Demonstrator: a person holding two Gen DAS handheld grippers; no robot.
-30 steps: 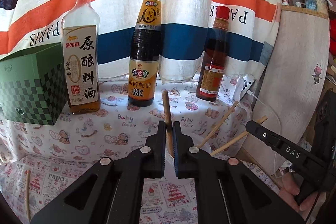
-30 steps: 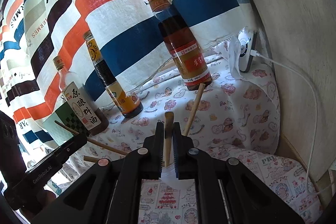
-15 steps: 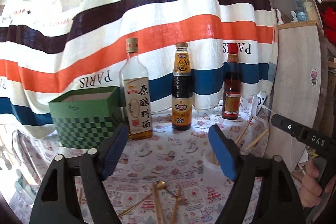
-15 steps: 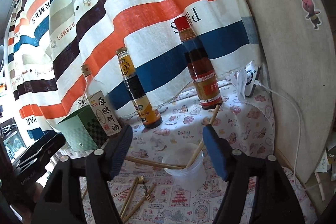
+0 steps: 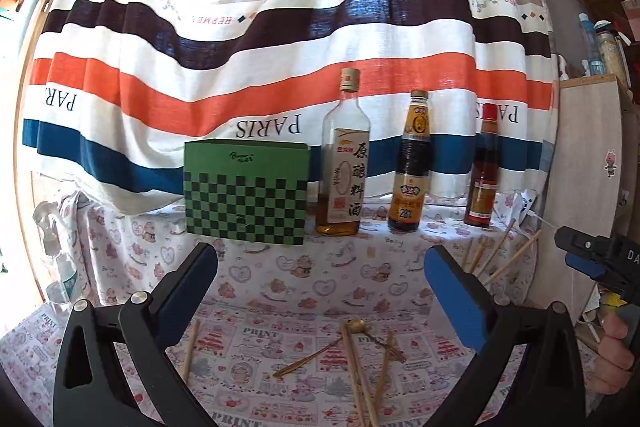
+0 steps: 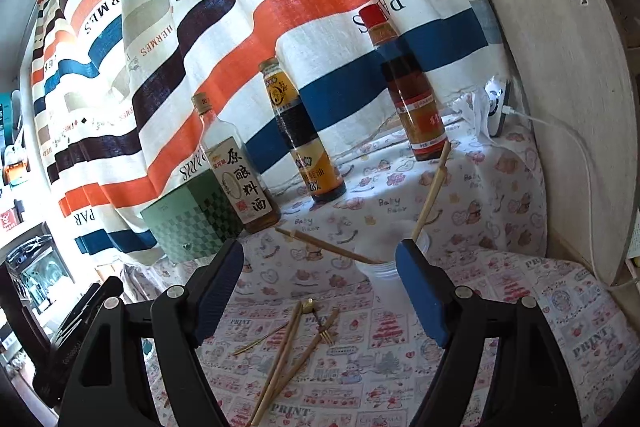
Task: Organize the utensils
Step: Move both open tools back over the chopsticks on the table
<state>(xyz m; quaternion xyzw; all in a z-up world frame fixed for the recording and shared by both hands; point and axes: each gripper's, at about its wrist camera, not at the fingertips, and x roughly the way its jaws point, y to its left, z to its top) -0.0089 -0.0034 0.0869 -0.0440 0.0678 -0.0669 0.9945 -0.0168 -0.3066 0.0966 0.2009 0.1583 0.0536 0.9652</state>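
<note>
We are opening the left gripper (image 5: 320, 267) jaws (nothing between them). We are holding the right gripper (image 6: 320, 271) jaws released above loose chopsticks (image 6: 280, 359) on the desk (image 6: 560, 327).

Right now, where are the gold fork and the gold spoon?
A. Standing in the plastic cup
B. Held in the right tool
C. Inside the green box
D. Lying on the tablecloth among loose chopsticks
D: the gold fork and the gold spoon lie flat on the tablecloth beside loose chopsticks, while the plastic cup holds only chopsticks.
</note>
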